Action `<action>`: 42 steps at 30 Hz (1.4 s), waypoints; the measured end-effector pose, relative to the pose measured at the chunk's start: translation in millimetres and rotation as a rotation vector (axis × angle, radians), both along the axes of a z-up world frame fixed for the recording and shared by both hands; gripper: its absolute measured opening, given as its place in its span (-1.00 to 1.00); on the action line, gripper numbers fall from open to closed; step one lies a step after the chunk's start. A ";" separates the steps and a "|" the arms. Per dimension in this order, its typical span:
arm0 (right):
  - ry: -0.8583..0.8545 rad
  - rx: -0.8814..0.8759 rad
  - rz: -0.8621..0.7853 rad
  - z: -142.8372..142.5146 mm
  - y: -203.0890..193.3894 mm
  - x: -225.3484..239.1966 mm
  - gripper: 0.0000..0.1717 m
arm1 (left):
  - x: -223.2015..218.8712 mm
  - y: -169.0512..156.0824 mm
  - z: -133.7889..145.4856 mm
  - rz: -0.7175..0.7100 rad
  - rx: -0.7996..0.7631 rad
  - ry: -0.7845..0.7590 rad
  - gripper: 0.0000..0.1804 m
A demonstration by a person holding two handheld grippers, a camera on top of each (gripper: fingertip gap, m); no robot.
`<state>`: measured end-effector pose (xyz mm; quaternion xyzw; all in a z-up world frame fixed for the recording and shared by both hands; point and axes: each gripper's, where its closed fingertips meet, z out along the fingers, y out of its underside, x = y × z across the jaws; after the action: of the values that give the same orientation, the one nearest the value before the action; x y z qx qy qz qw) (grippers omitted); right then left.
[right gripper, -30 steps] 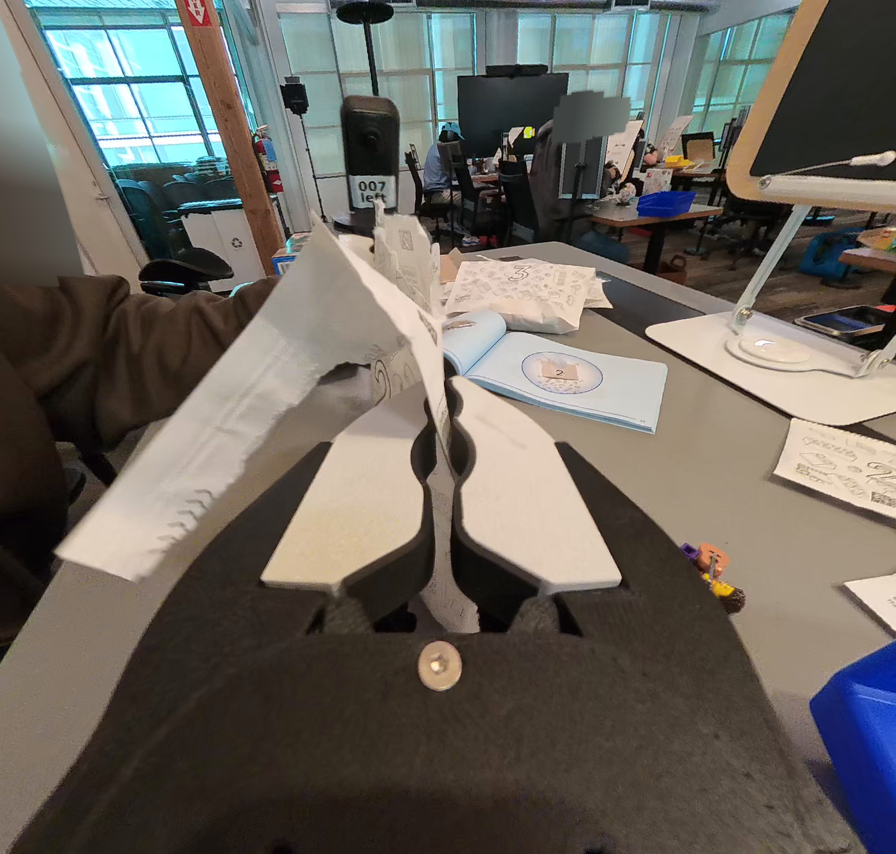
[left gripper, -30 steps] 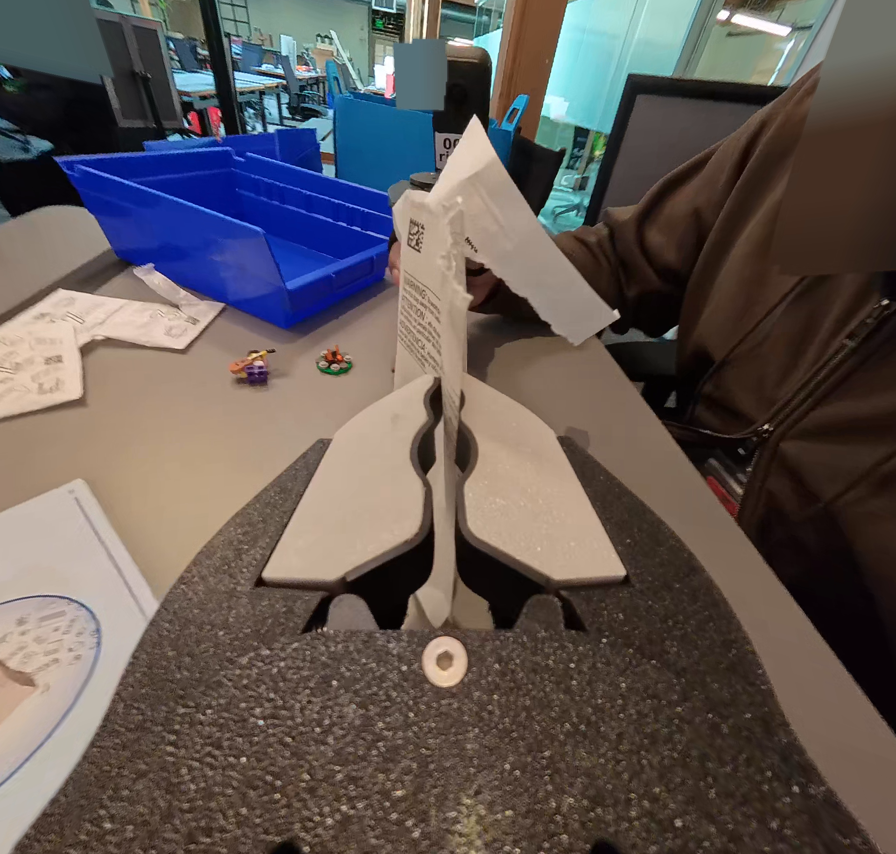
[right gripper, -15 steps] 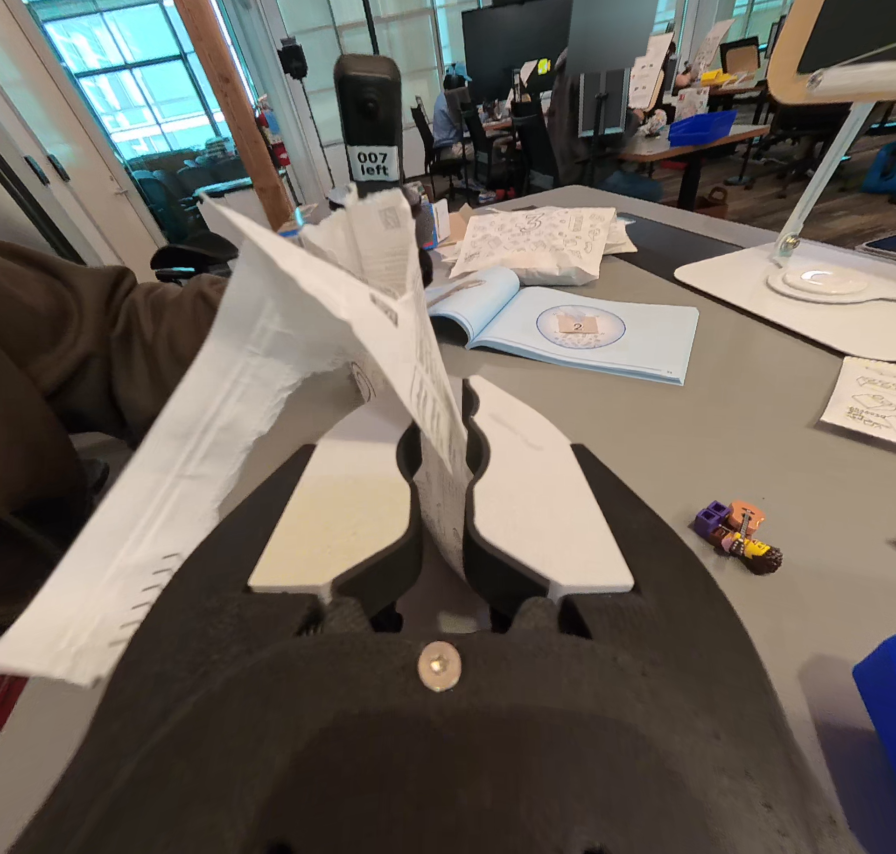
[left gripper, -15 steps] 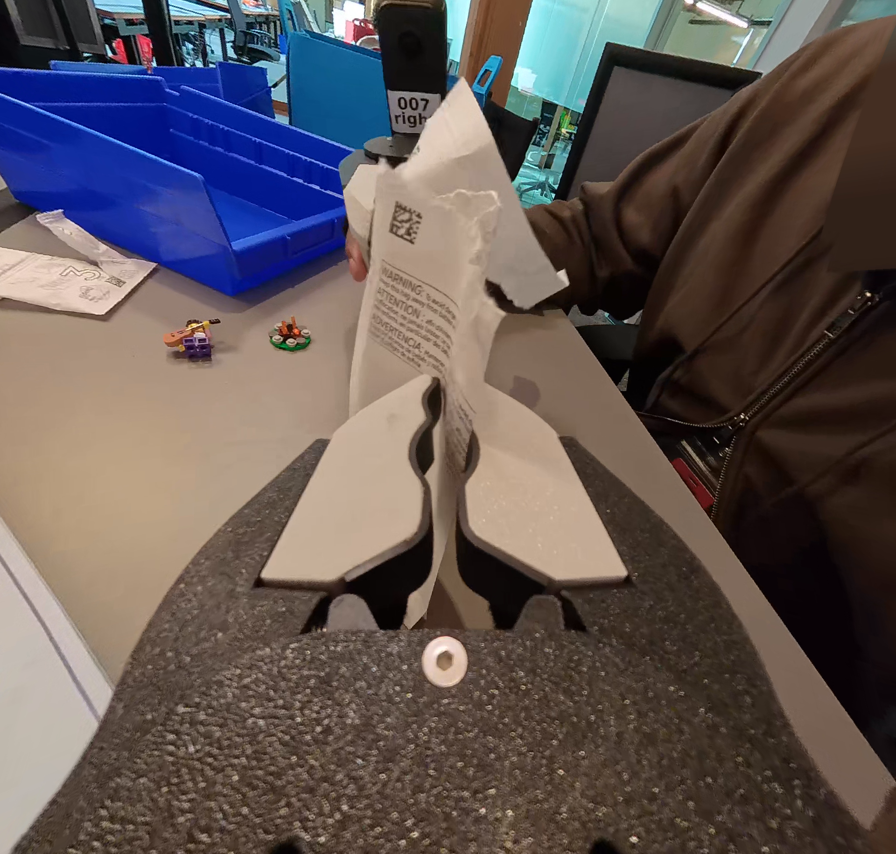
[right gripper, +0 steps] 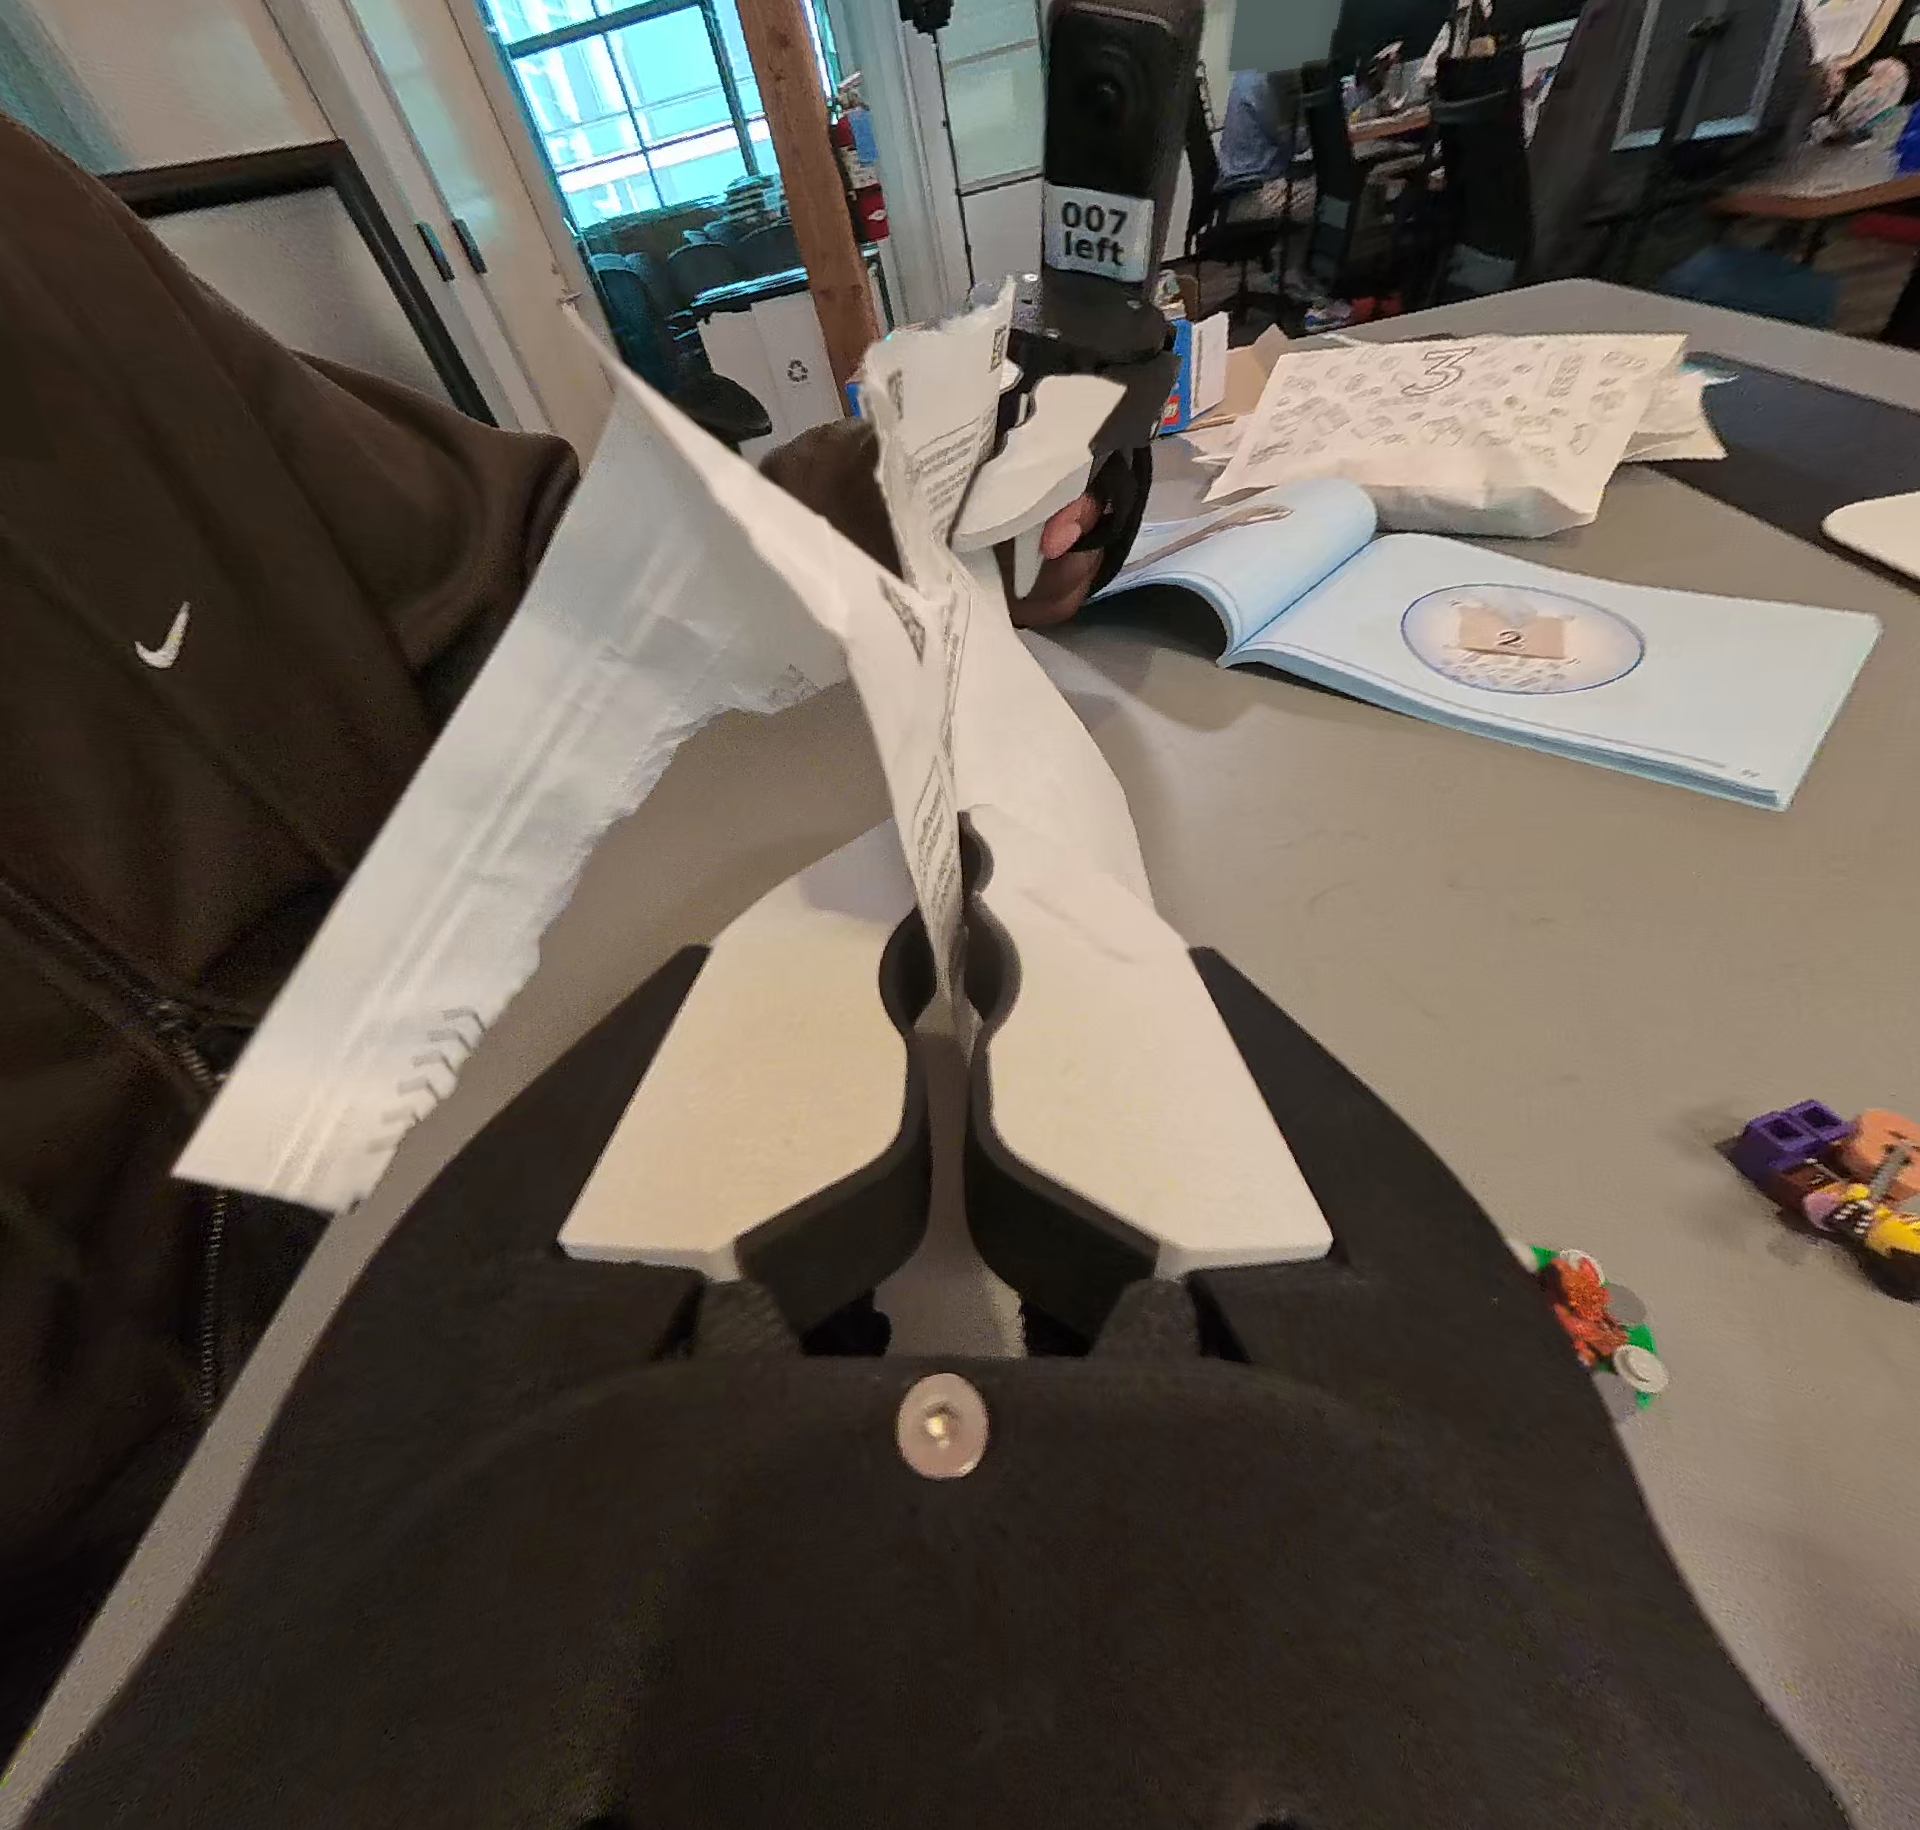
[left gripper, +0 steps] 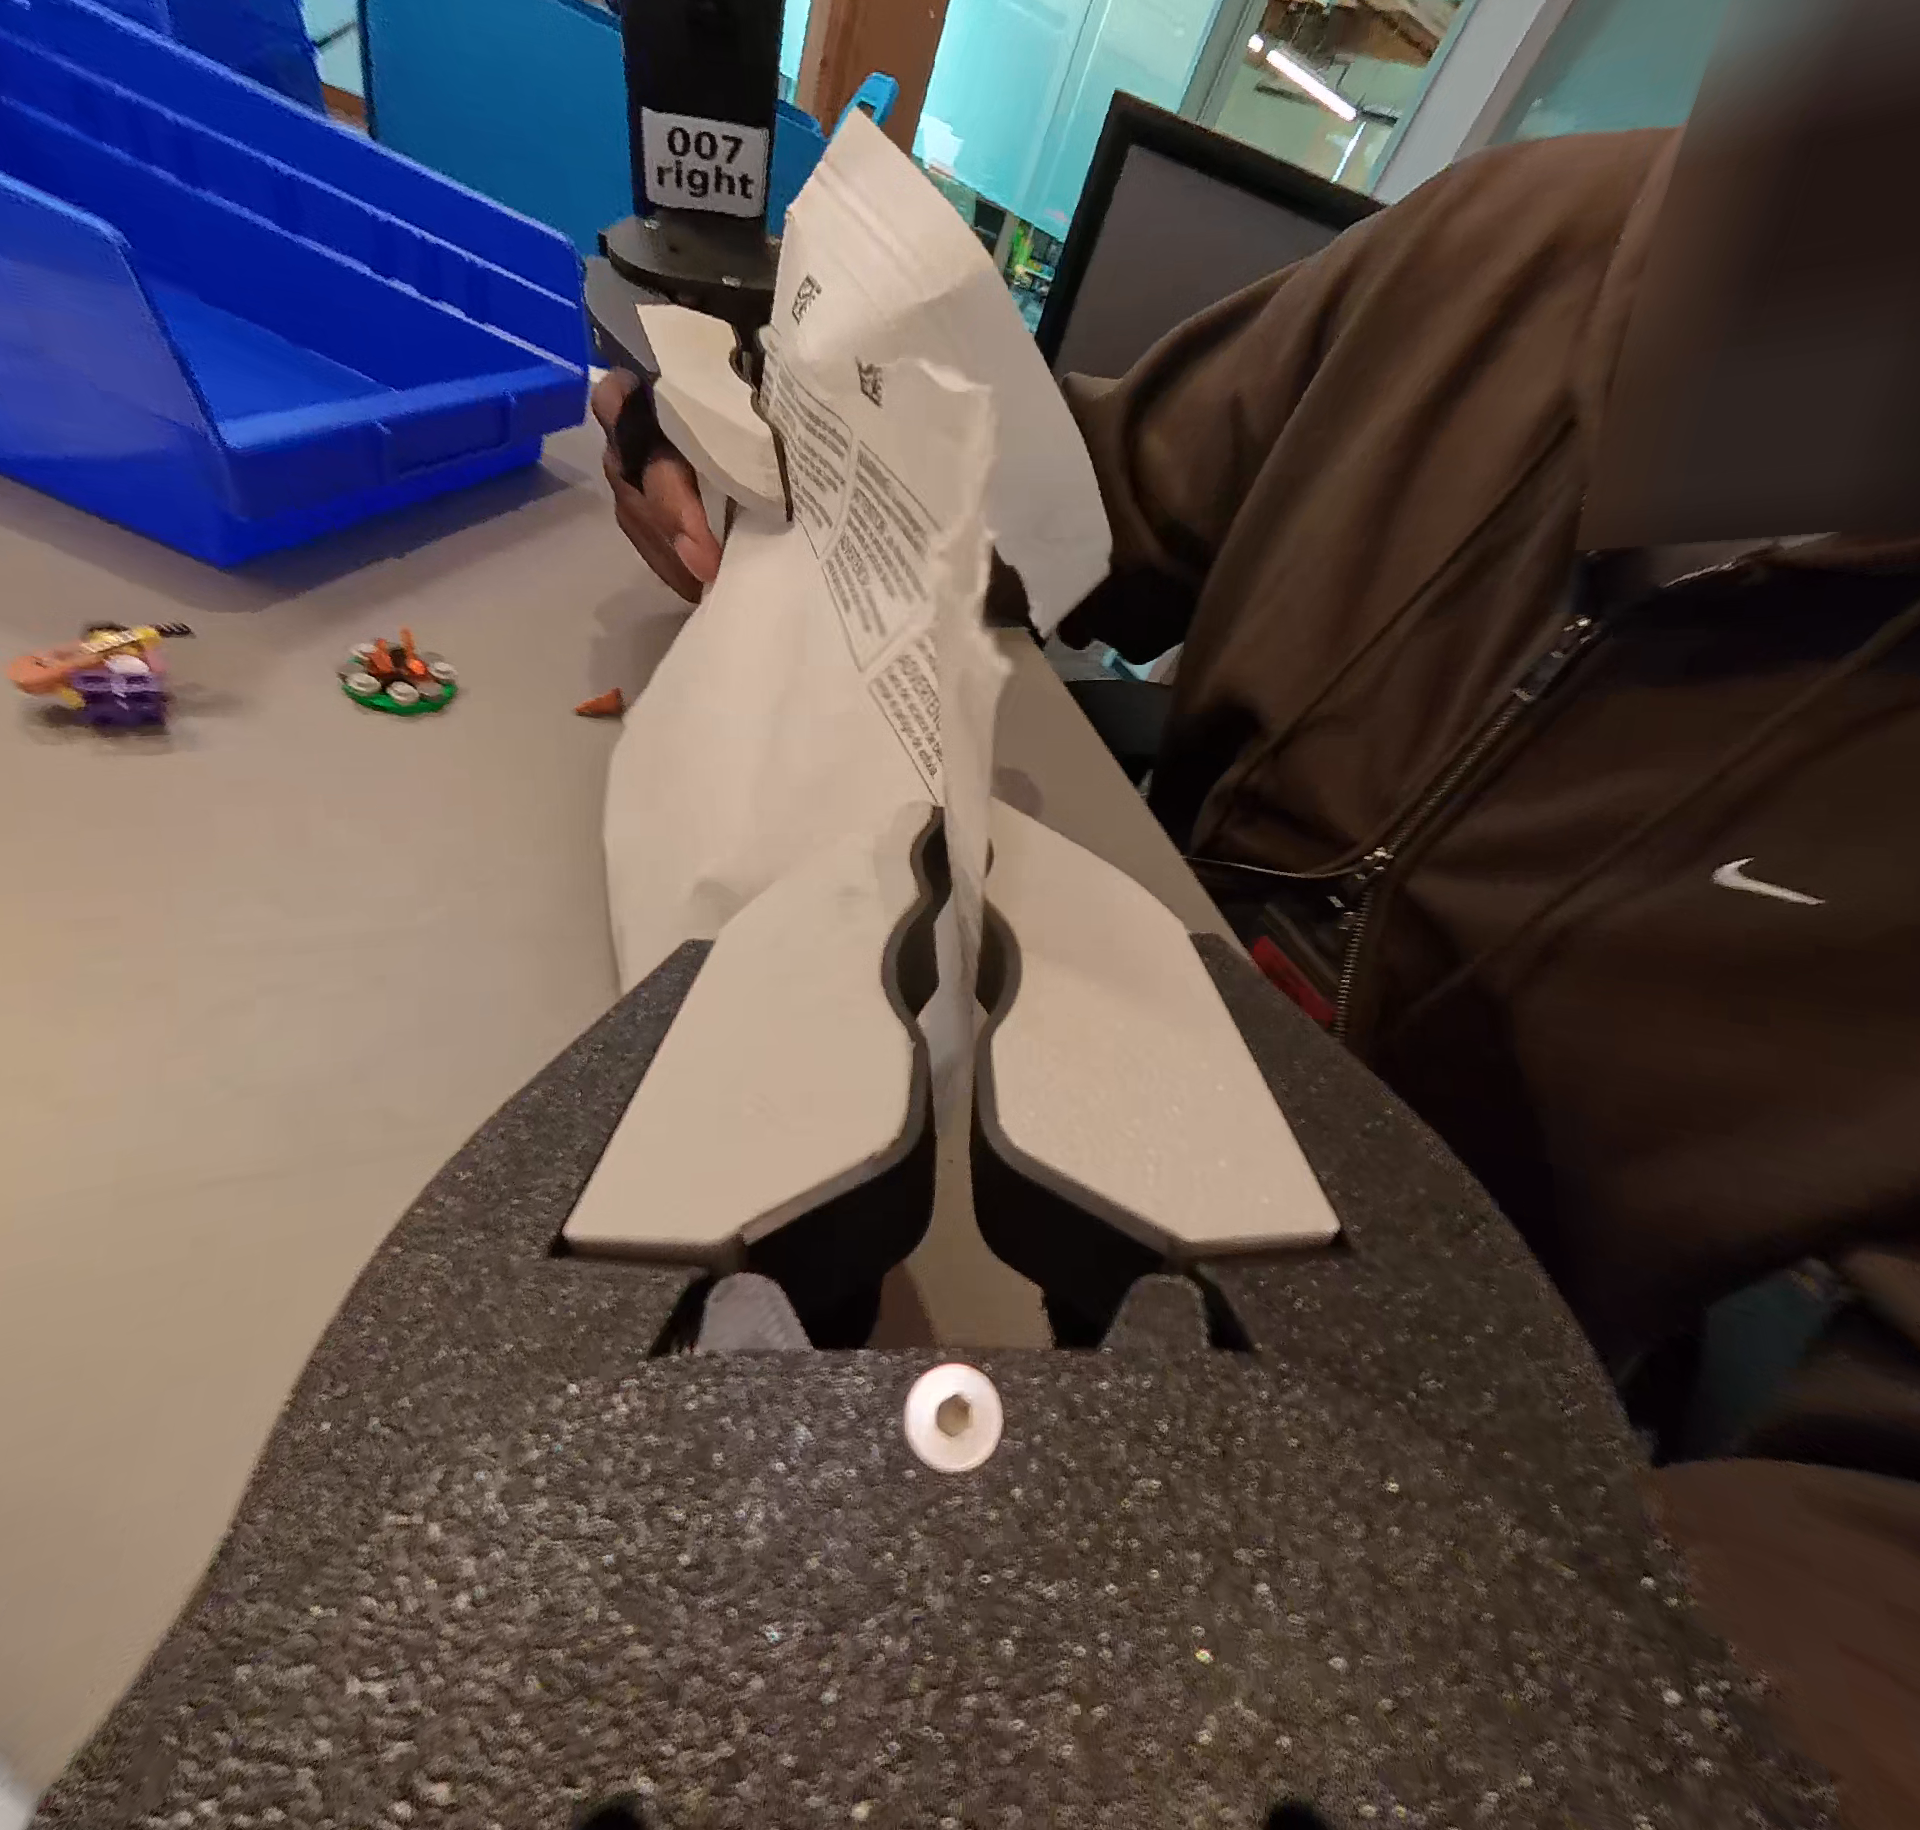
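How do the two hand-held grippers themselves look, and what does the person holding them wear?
The left hand-held gripper has a speckled dark grey body and two pale, flat fingers with wavy dark inner edges and a pale screw behind them. The right hand-held gripper looks the same, with a black body. Each carries an upright black camera with a white label. The person wears a brown zip-up jacket.

We hold our left gripper (left gripper: pixel 961 845) with its fingers (left gripper: pixel 821 1032) pinched together on a torn white paper bag (left gripper: pixel 883 533), and our right gripper (right gripper: pixel 951 835) likewise clamps the bag from the opposite side. The two face each other closely above the worktop (left gripper: pixel 260 949), each gripped by a hand (left gripper: pixel 660 523) from a brown sleeve (left gripper: pixel 1351 450).
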<state>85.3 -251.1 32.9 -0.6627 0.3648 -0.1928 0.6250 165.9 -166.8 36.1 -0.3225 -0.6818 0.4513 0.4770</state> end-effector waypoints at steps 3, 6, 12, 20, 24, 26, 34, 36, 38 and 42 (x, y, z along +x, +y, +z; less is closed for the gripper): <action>0.061 0.050 0.014 -0.5 -0.4 -0.8 -1.00 | 1.4 -1.0 -1.4 -0.010 0.108 0.064 -1.00; 0.140 0.080 0.006 -2.8 -2.7 -1.3 -1.00 | 2.6 -4.7 -6.5 0.003 0.230 0.113 -1.00; 0.298 0.168 -0.016 -11.9 -8.0 -1.3 -1.00 | 2.5 -9.1 -15.0 0.030 0.403 0.171 -1.00; 0.175 0.010 -0.193 -6.6 -35.2 6.1 -0.74 | 10.5 -13.7 -19.4 0.068 0.507 0.254 -1.00; -0.082 -0.193 -0.340 18.0 -59.6 1.3 -0.54 | 10.6 -14.5 -17.9 0.066 0.520 0.282 -1.00; -0.239 -0.298 -0.375 34.1 -61.9 -6.7 -0.51 | 10.8 -14.7 -17.8 0.067 0.528 0.292 -1.00; -0.506 -0.763 -0.293 26.7 -14.6 -16.4 -0.37 | 9.5 -15.0 -20.1 0.051 0.559 0.326 -1.00; -0.494 -0.857 -0.312 17.7 -15.1 -10.9 -0.30 | 6.9 -13.6 -20.4 0.034 0.566 0.328 -1.00; -0.484 -0.907 -0.333 13.2 -18.3 -7.6 -0.22 | 3.6 -11.7 -21.0 0.017 0.574 0.322 -1.00; -0.477 -0.940 -0.321 8.3 -16.7 -7.2 -0.16 | -0.1 -9.4 -21.8 0.002 0.583 0.310 -1.00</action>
<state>78.1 -267.8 41.3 -0.7444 0.1839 -0.5728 0.2898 165.8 -176.2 14.3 -0.0993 -0.7017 0.2812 0.6471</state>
